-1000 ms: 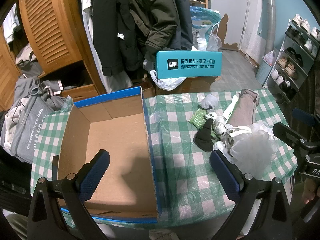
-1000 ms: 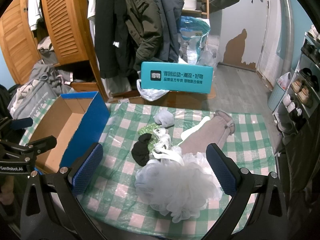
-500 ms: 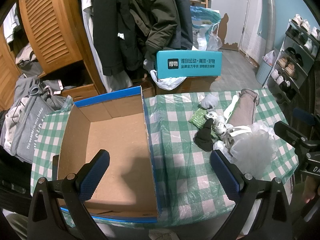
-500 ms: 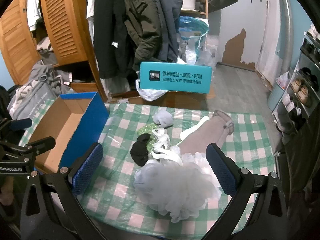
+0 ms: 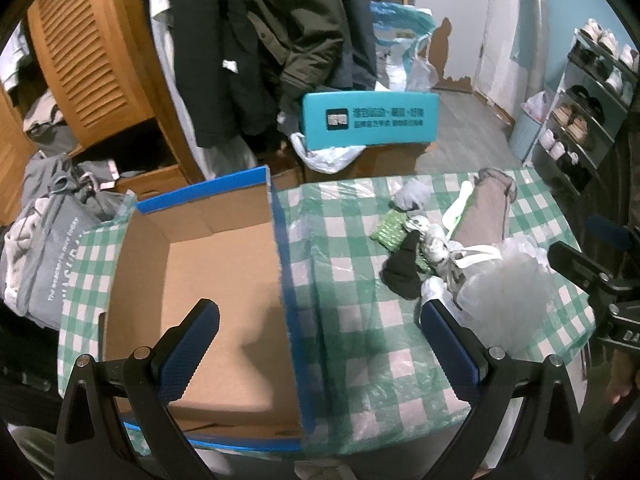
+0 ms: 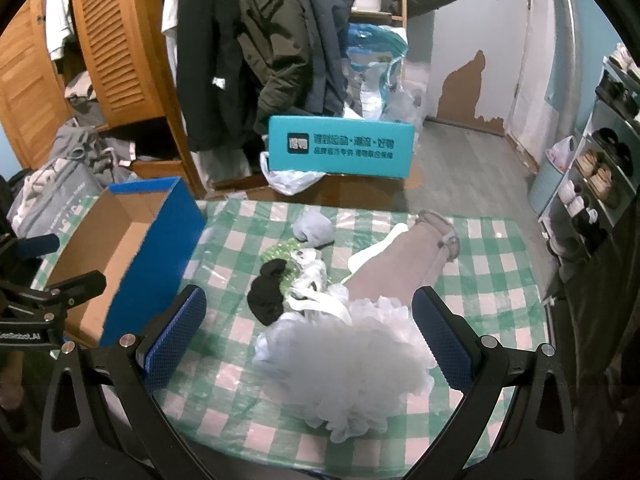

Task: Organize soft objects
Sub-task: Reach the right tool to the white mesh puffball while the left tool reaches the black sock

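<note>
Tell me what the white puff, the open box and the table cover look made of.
White frilly bath puff: gathered synthetic mesh, judging by its translucent ruffles. Open blue-sided box: cardboard, with a matte brown inside and a blue printed outside. Green-and-white checked table cover: probably plastic or plastic-coated, since it shows glossy glare and wrinkles.

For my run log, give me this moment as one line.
left gripper: open over box | right gripper: open near white pouf | box: empty
</note>
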A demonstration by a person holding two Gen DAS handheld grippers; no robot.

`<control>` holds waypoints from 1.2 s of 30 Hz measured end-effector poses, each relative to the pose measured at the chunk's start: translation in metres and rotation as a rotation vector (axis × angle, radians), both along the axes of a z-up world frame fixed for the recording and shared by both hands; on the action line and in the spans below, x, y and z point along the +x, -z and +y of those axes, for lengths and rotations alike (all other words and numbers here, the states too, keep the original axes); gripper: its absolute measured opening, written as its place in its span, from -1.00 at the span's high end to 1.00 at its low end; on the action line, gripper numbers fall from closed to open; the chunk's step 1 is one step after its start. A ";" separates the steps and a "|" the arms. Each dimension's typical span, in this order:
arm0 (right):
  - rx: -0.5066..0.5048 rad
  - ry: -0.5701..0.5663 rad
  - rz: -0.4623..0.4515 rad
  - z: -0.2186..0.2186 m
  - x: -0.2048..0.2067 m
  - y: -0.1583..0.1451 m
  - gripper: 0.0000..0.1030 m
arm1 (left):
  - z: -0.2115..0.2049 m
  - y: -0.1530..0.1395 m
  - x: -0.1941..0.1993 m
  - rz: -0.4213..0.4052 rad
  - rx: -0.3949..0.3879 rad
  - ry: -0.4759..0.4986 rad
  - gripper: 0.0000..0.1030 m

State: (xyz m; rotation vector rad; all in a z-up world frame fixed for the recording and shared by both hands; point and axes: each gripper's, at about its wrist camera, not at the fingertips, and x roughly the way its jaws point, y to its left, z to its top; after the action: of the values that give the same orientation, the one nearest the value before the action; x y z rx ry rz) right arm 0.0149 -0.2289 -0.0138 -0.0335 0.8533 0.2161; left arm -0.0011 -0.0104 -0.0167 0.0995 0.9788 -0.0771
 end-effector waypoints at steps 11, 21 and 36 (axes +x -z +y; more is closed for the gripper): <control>-0.009 0.061 0.101 -0.021 0.012 0.030 -0.97 | -0.028 0.037 0.017 0.112 0.007 0.049 -0.97; -0.018 0.073 0.180 -0.022 0.029 0.061 -0.97 | -0.042 0.069 0.030 0.192 -0.004 0.063 -0.97; -0.139 0.083 0.306 -0.022 0.050 0.118 -0.97 | -0.065 0.100 0.039 0.254 0.036 0.101 -0.97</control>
State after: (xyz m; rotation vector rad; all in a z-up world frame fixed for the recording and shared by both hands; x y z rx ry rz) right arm 0.0645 -0.2513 -0.1315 -0.0966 1.1720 0.0842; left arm 0.0379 -0.0750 -0.1169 0.1756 1.2290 -0.1676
